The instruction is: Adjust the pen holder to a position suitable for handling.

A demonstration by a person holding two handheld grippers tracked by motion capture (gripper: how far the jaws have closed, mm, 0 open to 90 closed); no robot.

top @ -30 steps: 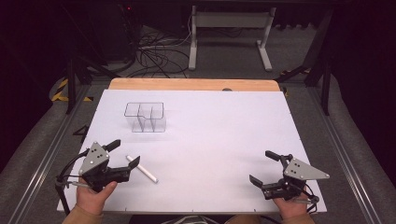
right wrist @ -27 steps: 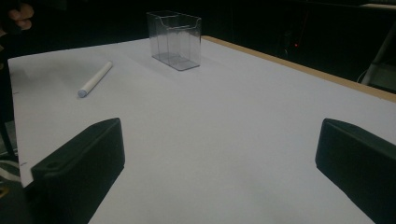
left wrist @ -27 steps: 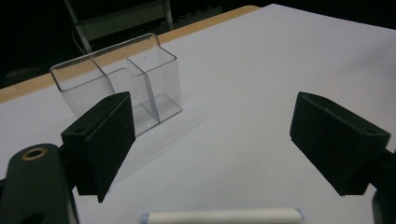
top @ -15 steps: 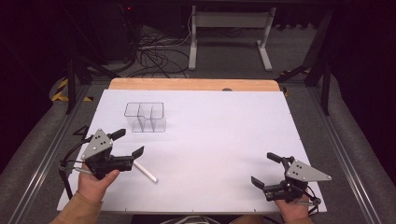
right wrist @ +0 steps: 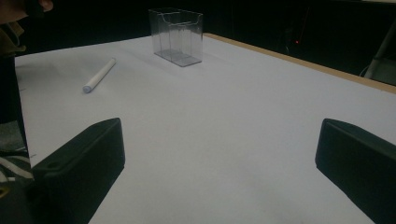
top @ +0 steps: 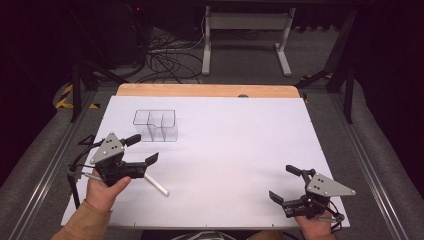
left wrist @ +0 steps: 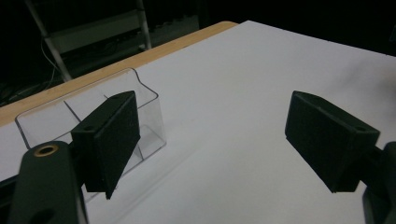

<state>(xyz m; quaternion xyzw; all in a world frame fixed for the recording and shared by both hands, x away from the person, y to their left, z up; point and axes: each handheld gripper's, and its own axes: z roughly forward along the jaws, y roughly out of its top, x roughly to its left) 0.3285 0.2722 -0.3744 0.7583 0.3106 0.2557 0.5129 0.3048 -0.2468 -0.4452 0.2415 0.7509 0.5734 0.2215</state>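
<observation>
The white table [top: 240, 150] was the largest thing, and on it, at about 10 o'clock from its middle, the clear divided box [top: 155, 125] stood upright, empty as far as I could see. Your left gripper [top: 142, 150] hung above the sheet at about 8 o'clock, just in front of the box. Its jaws had just been closing a little, but they stood wide apart with nothing between them. Your right gripper [top: 287, 183] rested low at 5 o'clock, well apart from everything, jaws spread and empty too.

The white stick [top: 156, 185] lay flat on the sheet, just beside your left hand [top: 102, 187] at its 3 o'clock, and the gripper was above and past it, not around it.

I judged the step to be picking up the stick. To do it well, you needed to bring the left jaws down across its middle, one jaw on each long side, and close only when both pads were level with it, so it did not roll away.
</observation>
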